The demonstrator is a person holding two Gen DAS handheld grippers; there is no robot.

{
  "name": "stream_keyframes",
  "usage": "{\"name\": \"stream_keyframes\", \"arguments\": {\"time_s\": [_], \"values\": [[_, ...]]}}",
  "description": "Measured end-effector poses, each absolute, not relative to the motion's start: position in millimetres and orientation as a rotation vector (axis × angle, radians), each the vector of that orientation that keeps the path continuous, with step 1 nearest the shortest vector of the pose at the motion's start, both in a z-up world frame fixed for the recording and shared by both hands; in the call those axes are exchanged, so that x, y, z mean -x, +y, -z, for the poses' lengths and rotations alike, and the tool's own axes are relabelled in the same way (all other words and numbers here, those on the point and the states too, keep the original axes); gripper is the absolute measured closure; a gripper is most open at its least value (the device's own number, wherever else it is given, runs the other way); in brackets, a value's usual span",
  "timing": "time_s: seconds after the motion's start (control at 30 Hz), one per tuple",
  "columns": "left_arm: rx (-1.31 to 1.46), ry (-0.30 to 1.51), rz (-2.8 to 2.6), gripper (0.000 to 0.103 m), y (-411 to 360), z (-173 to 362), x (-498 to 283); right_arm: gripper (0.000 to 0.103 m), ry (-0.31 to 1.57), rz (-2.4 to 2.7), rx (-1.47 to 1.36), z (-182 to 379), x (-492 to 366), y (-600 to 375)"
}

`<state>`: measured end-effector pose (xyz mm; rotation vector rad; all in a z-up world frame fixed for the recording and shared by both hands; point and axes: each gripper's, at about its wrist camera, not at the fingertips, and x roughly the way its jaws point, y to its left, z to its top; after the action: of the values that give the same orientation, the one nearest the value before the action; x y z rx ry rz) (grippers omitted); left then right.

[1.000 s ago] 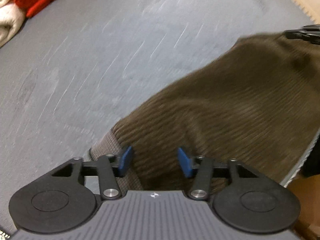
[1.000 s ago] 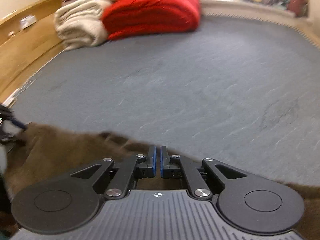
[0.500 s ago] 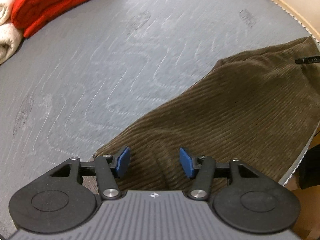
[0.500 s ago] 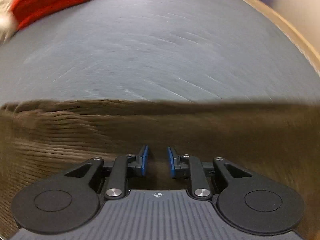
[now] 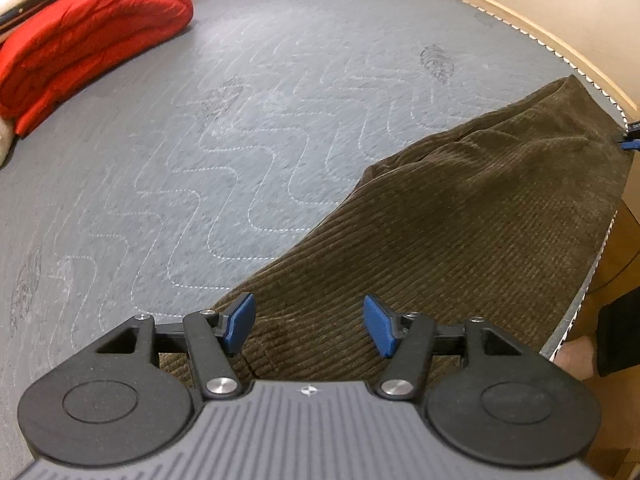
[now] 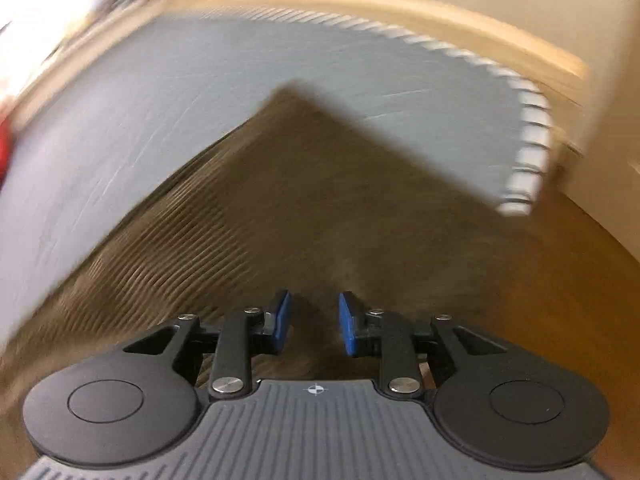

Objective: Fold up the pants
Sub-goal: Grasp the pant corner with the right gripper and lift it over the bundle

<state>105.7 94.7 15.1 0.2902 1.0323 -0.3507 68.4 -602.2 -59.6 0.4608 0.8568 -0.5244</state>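
Left gripper (image 5: 308, 326) first: its blue pads are spread well apart and opening wider, nothing clamped, poised just above the near end of the brown ribbed corduroy pants (image 5: 460, 220). Over to the right gripper (image 6: 312, 322), jaws only narrowly parted and opening too, bare of cloth, with a blurred corner of the pants (image 6: 304, 184) ahead of it. The pants lie flat along the right-hand edge of the grey quilted mat (image 5: 240, 140), their far end reaching toward its far right corner. A folded red blanket (image 5: 88, 48) sits at the far left corner, well clear. That corduroy looks soft, limp and fairly heavy, grippy rather than slick; I'd pinch it at a hem or corner, both layers together.
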Motion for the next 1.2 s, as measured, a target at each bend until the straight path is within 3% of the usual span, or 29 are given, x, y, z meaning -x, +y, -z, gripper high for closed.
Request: {"name": "stream_keyframes", "arguments": {"time_s": [0.13, 0.23, 0.5, 0.6, 0.67, 0.73, 0.93, 1.1, 1.2], "values": [[-0.264, 1.018, 0.340, 0.037, 102.2, -20.3, -106.5, 0.063, 0.679, 0.814, -0.662, 56.1, -22.9, -648.2], [-0.241, 1.015, 0.315, 0.037, 109.9, -23.6, -109.2, 0.063, 0.586, 0.747, -0.897, 67.9, -0.8, -670.2], [-0.228, 1.025, 0.279, 0.037, 114.8, -23.9, -113.3, 0.054, 0.615, 0.652, -1.008, 75.7, -7.7, -692.4], [-0.234, 1.029, 0.286, 0.037, 113.7, -22.4, -113.2, 0.058, 0.593, 0.669, -0.956, 66.8, -17.5, -684.7], [-0.236, 1.030, 0.287, 0.037, 113.9, -22.1, -113.3, 0.078, 0.607, 0.679, -0.910, 68.9, -28.6, -683.8], [-0.237, 1.028, 0.285, 0.037, 114.8, -22.5, -113.7, 0.087, 0.609, 0.695, -0.890, 67.9, -31.4, -682.9], [-0.216, 1.003, 0.286, 0.037, 117.1, -29.6, -111.7, 0.090, 0.519, 0.698, -0.664, 12.9, -49.0, -631.1], [-0.199, 0.983, 0.289, 0.037, 118.3, -36.9, -108.0, 0.092, 0.386, 0.300, -0.124, -69.0, -57.6, -456.1], [-0.192, 0.973, 0.291, 0.037, 119.4, -40.1, -104.8, 0.092, 0.342, 0.023, 0.050, -72.5, -34.4, -338.3]]}}
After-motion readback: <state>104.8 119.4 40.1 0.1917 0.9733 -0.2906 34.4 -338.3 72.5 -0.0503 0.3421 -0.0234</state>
